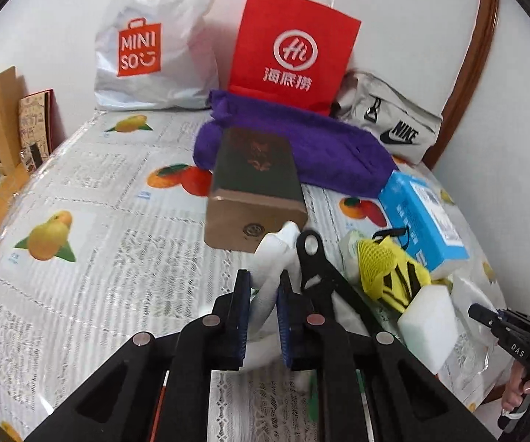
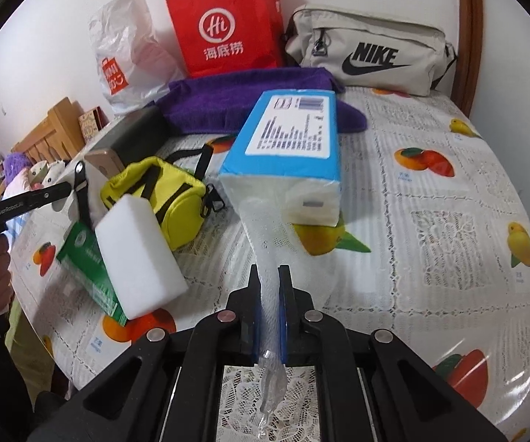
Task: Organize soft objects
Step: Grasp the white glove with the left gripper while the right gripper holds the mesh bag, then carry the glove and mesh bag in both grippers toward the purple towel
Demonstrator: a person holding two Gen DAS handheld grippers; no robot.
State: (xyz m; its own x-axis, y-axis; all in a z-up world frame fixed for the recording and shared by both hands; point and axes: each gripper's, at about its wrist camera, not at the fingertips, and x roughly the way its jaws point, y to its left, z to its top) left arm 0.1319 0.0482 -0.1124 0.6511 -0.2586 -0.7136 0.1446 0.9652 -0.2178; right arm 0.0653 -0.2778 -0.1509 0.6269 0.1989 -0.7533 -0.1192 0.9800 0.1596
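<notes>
The red paper bag [image 1: 292,49] standing at the wall carries a white ring with "Hi" in it and three Chinese characters below. Left of the red bag slumps a white plastic bag [image 1: 147,44] with an orange patch reading "MINISO"; what either bag holds cannot be seen. Right of the red bag lies a beige pouch [image 2: 368,49] printed "NIKE" in black with the swoosh, its zip shut. A purple towel [image 1: 298,143] is spread just in front of the red bag on the desk [image 1: 92,221], whose cloth shows printed fruit and newsprint-like lines under clear plastic.

In front of the towel, and overlapping its edge in the left wrist view, lies a dark box [image 1: 255,191] with a gold-brown end. To the right of the box, nearer the camera, sit a yellow pouch [image 2: 162,199] with black straps, a white foam block [image 2: 140,246] leaning on a green packet [image 2: 88,258], and a blue pack of tissues [image 2: 290,147] with small printed text too fine to read.

The left gripper [image 1: 263,316] is closed on a white fabric strap [image 1: 276,258] just in front of the box; a black clip hangs beside it. The right gripper [image 2: 268,313] is pinched on a strip of clear plastic wrap [image 2: 265,243] that runs up to the tissue pack's near end.
</notes>
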